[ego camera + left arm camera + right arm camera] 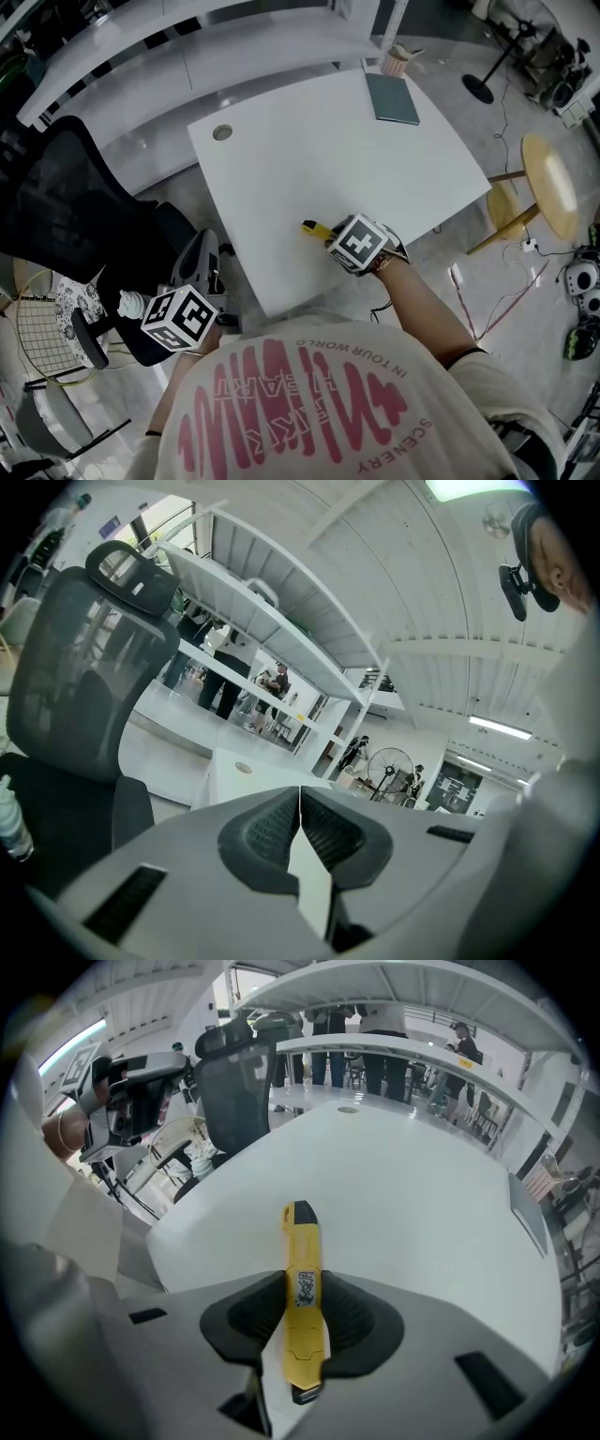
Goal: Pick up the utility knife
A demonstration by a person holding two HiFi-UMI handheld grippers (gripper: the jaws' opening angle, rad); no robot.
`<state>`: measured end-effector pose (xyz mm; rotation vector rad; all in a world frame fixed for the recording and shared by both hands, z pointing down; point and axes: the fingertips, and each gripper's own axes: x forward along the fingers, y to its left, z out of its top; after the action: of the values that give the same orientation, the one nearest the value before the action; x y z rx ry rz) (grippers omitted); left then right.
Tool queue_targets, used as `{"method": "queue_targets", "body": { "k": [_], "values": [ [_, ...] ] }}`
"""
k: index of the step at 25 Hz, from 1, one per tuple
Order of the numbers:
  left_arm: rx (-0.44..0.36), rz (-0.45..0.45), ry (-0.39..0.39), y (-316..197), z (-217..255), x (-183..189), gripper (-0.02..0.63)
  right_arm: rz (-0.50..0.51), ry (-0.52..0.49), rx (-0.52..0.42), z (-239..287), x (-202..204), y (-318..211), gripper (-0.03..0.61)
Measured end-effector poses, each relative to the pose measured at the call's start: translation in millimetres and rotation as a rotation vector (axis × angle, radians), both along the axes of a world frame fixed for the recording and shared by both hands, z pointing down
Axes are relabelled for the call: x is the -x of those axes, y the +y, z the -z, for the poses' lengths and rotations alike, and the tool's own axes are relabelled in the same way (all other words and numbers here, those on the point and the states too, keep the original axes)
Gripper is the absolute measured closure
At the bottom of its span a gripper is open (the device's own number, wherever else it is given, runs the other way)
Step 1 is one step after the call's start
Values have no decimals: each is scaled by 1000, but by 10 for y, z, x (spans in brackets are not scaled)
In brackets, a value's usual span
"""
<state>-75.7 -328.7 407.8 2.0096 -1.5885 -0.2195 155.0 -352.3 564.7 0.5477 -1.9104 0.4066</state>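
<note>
The yellow utility knife [302, 1297] with black ends lies between the two pads of my right gripper [303, 1321], which press on its sides. Its front end sticks out past the jaws over the white table [412, 1204]. In the head view the knife [317, 229] pokes out to the left of the right gripper [330, 240], near the table's front edge. My left gripper [178, 317] hangs low at the left beside the black office chair [66, 206], away from the table. Its jaws [300, 832] are shut with nothing between them.
A grey-green notebook [392, 98] and a small cup [397, 61] sit at the table's far corner. A cable hole [222, 132] marks the far left corner. A round wooden stool [548, 187] stands to the right. A curved white counter [187, 47] runs behind the table.
</note>
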Motion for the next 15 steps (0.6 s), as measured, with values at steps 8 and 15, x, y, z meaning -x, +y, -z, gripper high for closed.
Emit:
{"method": "queue_targets", "body": {
  "k": [8, 15],
  "values": [
    [4, -18, -4, 23, -23, -118, 589, -45, -35, 9, 5, -87, 71, 448],
    [13, -29, -2, 66, -72, -190, 589, -76, -66, 2, 33, -93, 134, 448]
  ]
}}
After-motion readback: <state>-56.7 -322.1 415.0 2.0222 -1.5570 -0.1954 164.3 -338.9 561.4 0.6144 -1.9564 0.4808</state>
